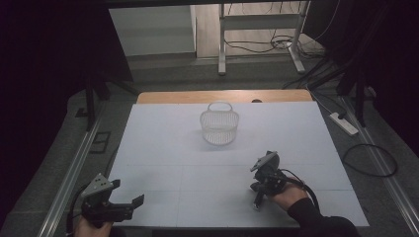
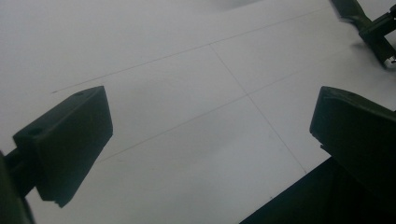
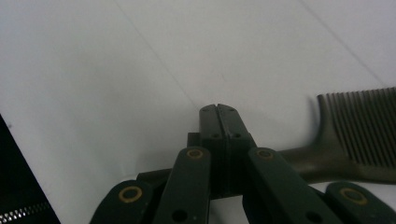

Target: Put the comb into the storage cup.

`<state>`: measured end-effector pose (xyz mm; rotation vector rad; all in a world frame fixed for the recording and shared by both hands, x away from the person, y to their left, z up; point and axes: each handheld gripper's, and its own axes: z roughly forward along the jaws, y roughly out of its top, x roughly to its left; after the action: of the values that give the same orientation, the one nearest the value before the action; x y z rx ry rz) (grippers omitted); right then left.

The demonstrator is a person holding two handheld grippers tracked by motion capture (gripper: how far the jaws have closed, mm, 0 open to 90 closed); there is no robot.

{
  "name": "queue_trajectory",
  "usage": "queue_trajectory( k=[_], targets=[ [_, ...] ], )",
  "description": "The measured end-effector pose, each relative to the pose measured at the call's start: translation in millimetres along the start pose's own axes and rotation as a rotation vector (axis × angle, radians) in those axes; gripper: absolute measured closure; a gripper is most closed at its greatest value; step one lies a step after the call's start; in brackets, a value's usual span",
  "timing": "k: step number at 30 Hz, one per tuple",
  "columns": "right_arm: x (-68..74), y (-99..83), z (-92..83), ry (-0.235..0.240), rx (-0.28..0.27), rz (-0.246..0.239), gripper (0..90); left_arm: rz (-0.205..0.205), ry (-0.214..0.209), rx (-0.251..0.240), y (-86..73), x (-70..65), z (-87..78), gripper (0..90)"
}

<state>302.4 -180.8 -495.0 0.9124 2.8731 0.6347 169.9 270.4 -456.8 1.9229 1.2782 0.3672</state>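
Dark plastic comb (image 3: pixel 345 135) lies flat on the white table (image 1: pixel 163 148), near right, just beside my right gripper (image 3: pixel 218 112), clenched empty. My left gripper (image 2: pixel 210 140) gapes, near left; perhaps hovering.

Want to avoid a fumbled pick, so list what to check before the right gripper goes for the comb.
1. Right gripper jaws open for a grasp: not ok, shut with nothing between them.
2. Comb lying flat on the table: ok.
3. Jaws lined up across the comb's handle: cannot tell, the handle runs behind them.
4. Left gripper out of the way: ok, open over bare table.
5. Basket upright at mid-table: ok.
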Motion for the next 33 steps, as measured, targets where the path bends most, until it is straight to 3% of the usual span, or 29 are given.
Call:
queue_trajectory(
  k=[8,33],
  targets=[
    [-2.3,-4.9,1.2,0.004,0.022,0.020,89.2,-0.001,-0.002,-0.001,0.0,0.3,-0.1,0.1],
    [-30.8,-29.5,-12.6,0.005,0.054,0.103,89.2,0.000,-0.001,0.001,0.5,0.3,0.2,0.1]
  ],
)
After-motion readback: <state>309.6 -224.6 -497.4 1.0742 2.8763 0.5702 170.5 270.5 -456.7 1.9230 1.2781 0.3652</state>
